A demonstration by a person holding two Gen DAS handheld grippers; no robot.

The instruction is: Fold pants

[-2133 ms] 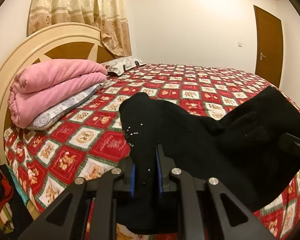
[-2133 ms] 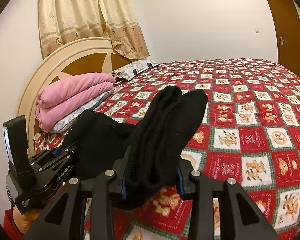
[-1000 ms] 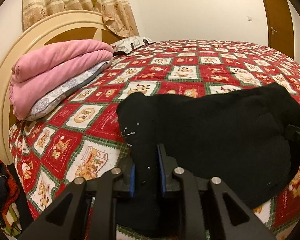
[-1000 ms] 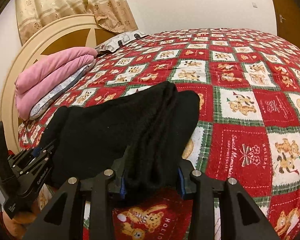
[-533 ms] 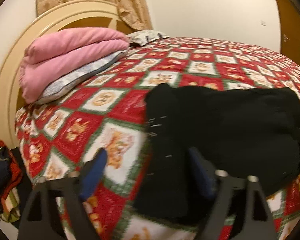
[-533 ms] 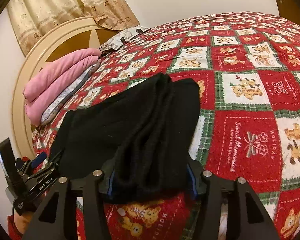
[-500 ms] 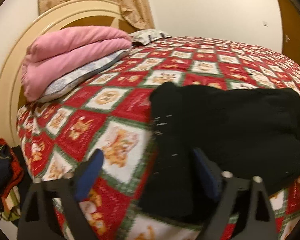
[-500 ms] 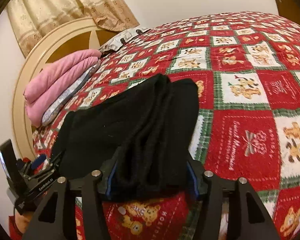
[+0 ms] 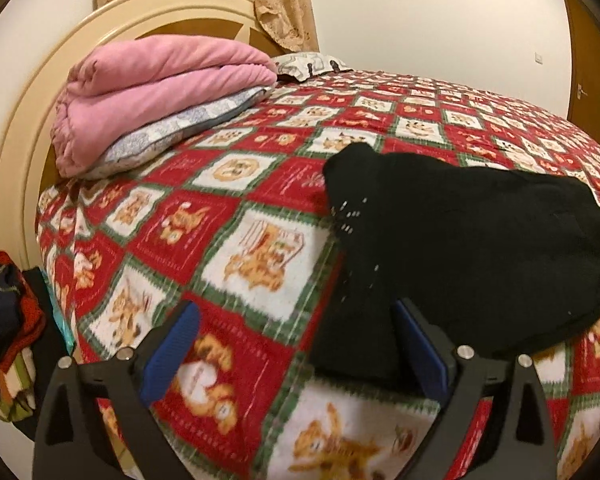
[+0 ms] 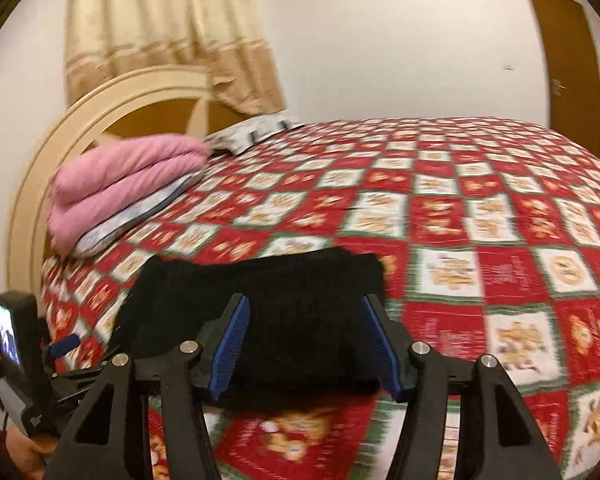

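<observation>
Left hand-held gripper (image 9: 296,344) gapes wide, right hand-held gripper (image 10: 306,344) stands open; pants (image 9: 460,240) released on bed (image 9: 260,256); lift away cleanly, no snagging.

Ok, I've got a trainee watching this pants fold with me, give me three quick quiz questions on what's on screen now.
1. True or false: the left gripper is clamped on the black pants.
2. What rests on the pillow by the headboard? A) folded pink blanket B) a towel C) a jacket
3. Fill in: the pants lie folded on the ____ patchwork bedspread.

Key:
1. False; its jaws have just been opening and stand wide, the pads clear of the cloth.
2. A, the folded pink blanket.
3. Red; the right gripper is open too.
</observation>
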